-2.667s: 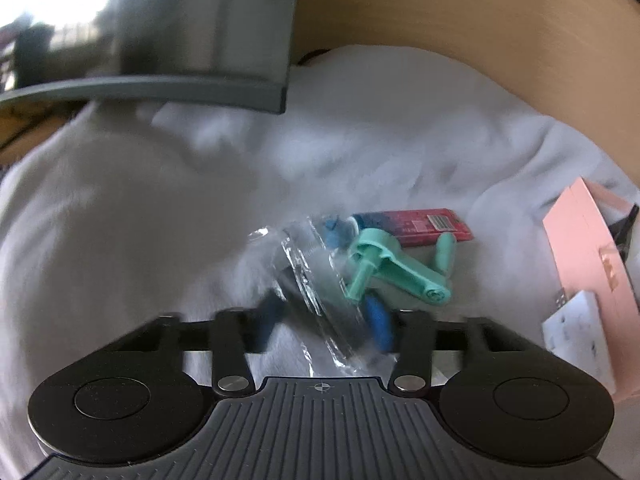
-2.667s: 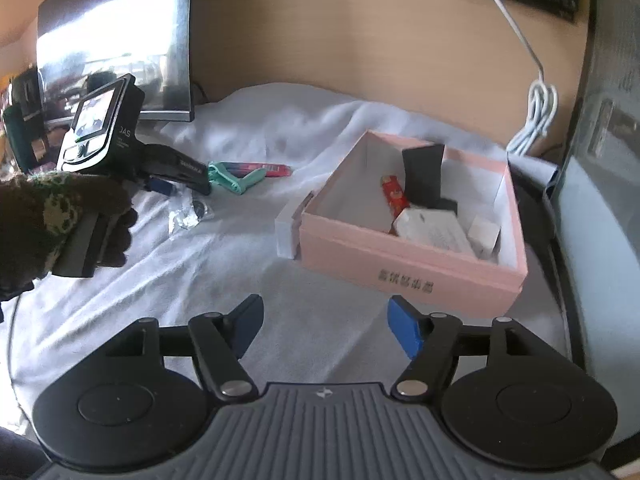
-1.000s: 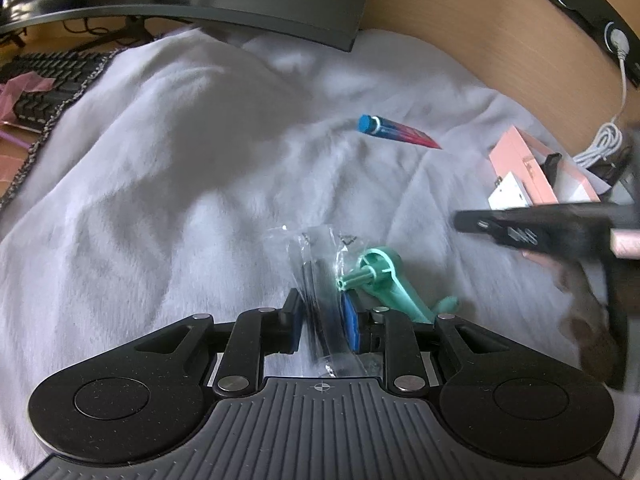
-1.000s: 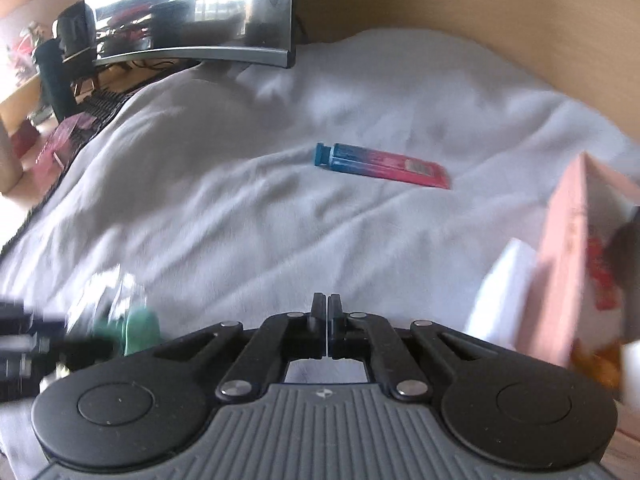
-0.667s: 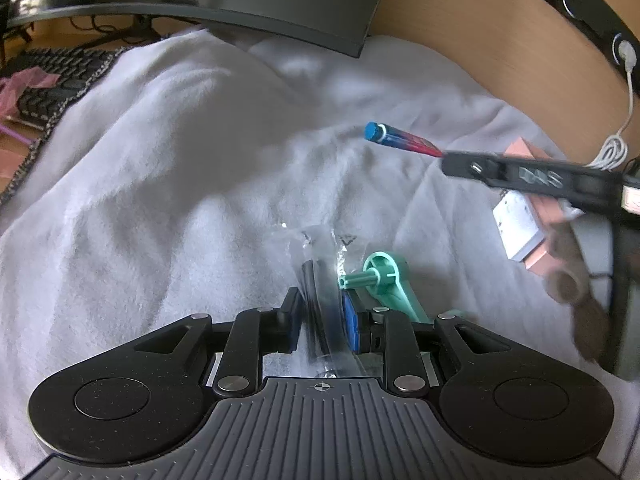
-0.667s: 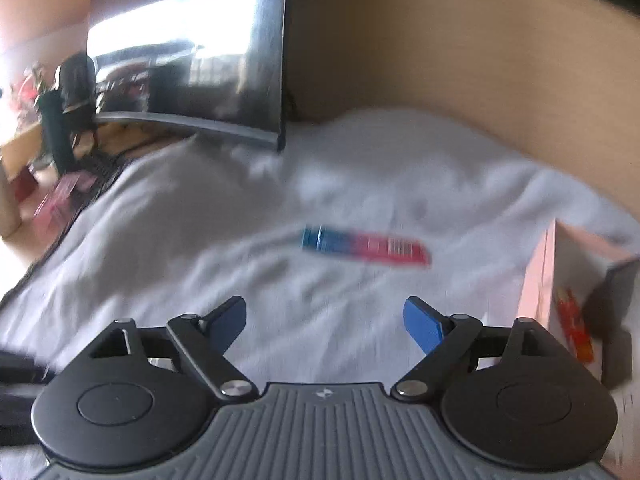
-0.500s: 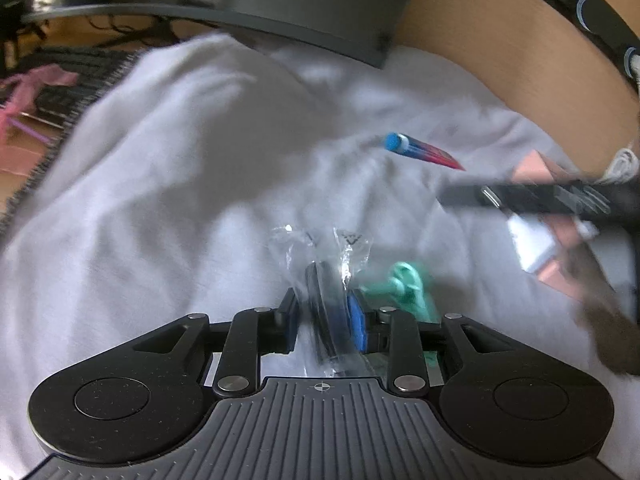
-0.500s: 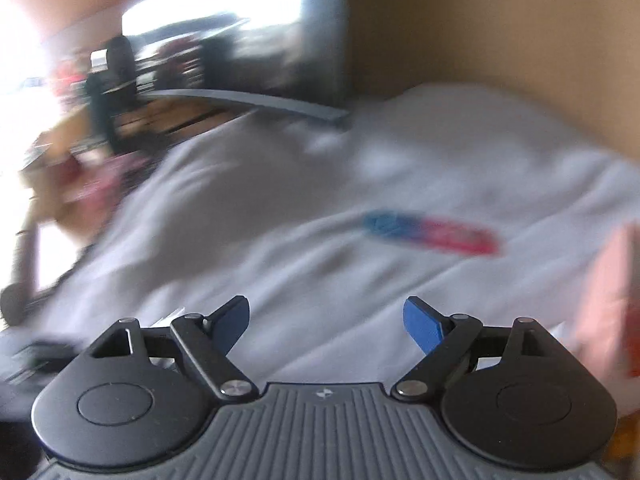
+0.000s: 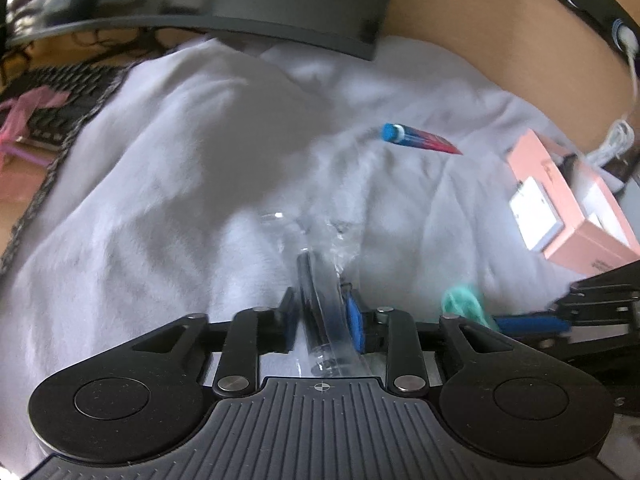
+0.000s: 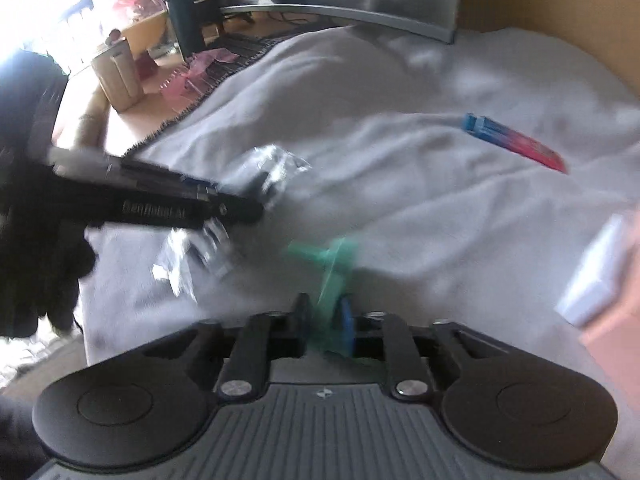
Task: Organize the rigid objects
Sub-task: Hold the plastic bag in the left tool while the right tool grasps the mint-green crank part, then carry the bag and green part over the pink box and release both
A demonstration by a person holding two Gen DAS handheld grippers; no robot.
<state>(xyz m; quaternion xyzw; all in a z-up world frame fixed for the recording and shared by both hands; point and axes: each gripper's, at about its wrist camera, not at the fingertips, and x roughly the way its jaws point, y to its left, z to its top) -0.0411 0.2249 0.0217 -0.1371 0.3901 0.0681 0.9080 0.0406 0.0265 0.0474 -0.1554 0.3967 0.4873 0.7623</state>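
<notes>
My left gripper [image 9: 322,318] is shut on a clear plastic bag [image 9: 320,280] with a dark part inside, held over the white cloth [image 9: 180,184]. It shows blurred in the right wrist view [image 10: 256,196]. My right gripper [image 10: 326,326] is shut on a teal plastic tool [image 10: 332,264], which shows blurred in the left wrist view [image 9: 464,300] beside the right gripper's fingers [image 9: 528,324]. A blue and red tube [image 9: 420,140] lies further back on the cloth, also in the right wrist view [image 10: 516,144].
A pink box [image 9: 576,208] with a white card [image 9: 536,216] leaning on it stands at the right. A monitor [image 9: 240,0] stands behind the cloth. A keyboard [image 9: 56,92], cups and clutter [image 10: 120,72] sit at the left.
My right gripper has swung left and down and closed on the teal tool. My left gripper keeps hold of the plastic bag and has lifted it slightly.
</notes>
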